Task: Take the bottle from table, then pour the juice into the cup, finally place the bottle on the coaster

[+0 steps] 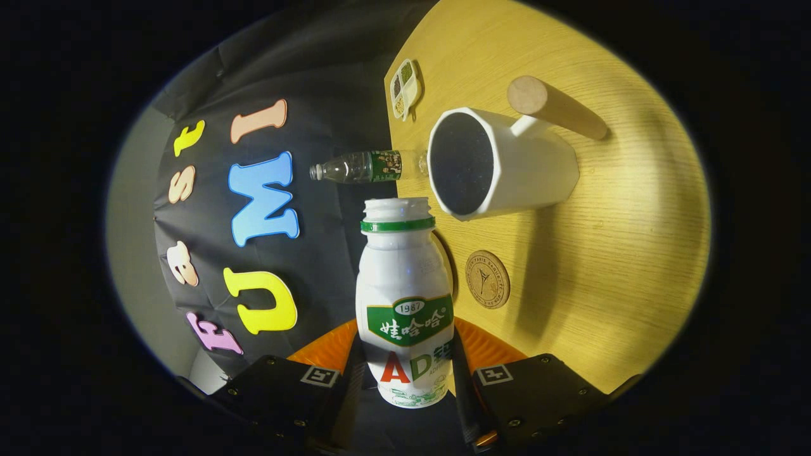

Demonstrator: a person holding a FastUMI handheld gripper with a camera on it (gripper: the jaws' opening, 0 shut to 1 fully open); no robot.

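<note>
- Surface (608, 266): wooden top, seen rolled sideways, so the claw looks turned well over towards a pouring attitude.
- Cup (507, 164): white faceted mug with a wooden handle, standing on the surface beyond the bottle's mouth; opening faces the camera, interior dark.
- Bottle (405, 304): white plastic, green neck ring, cap off, held between the fingers with its mouth just short of the cup's rim. Judged light, thin-walled and smooth, so likely to dent or slip under a hard squeeze; hold is low on the body, which looks sensible.
- Claw (408, 380): closed on the bottle's lower body, both fingers pressing its sides.
- Coaster (488, 279): round cork disc on the surface, near the cup, unoccupied.
- No juice stream visible.
</note>
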